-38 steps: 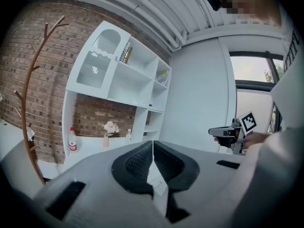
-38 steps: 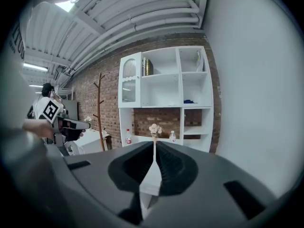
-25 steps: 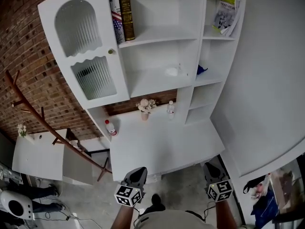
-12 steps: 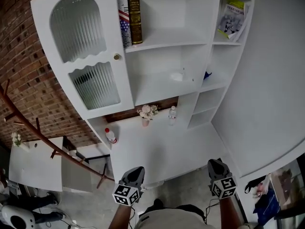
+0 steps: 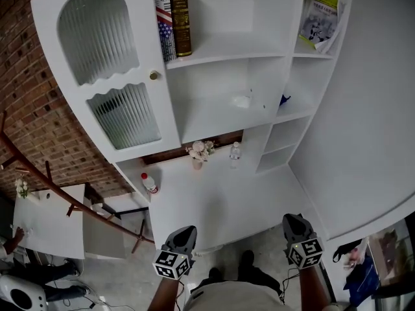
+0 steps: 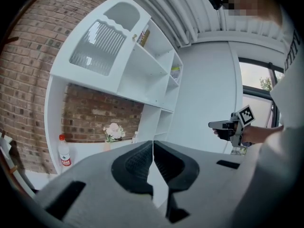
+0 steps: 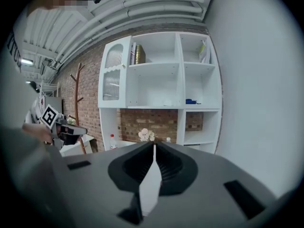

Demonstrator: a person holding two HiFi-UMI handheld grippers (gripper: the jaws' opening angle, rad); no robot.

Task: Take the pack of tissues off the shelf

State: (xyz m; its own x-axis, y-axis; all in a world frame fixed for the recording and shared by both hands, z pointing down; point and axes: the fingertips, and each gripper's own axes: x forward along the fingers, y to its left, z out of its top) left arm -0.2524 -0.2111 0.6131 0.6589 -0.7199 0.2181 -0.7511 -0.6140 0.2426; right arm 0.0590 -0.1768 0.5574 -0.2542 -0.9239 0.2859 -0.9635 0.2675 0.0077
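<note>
A small whitish pack [image 5: 241, 100] lies on the middle shelf of the white shelf unit [image 5: 227, 47]; the right gripper view shows the pack [image 7: 167, 104] far ahead. A blue item [image 5: 284, 100] sits in the narrow compartment to its right. My left gripper [image 5: 183, 237] and right gripper [image 5: 295, 224] hover low in front of the unit's counter [image 5: 220, 203], well short of the shelves. In the left gripper view the left gripper [image 6: 153, 148] is shut and empty. The right gripper [image 7: 154, 151] is likewise shut on nothing.
Books [image 5: 172, 18] stand on the top shelf, a booklet [image 5: 321, 21] leans at top right. A flower vase [image 5: 200, 153], a small bottle [image 5: 234, 154] and a red-capped bottle [image 5: 150, 183] stand on the counter. A ribbed-glass door [image 5: 107, 63] and a coat stand [image 5: 58, 193] are on the left.
Both grippers have come forward toward the shelf unit, which now looks larger and nearer. Both have stayed shut.
</note>
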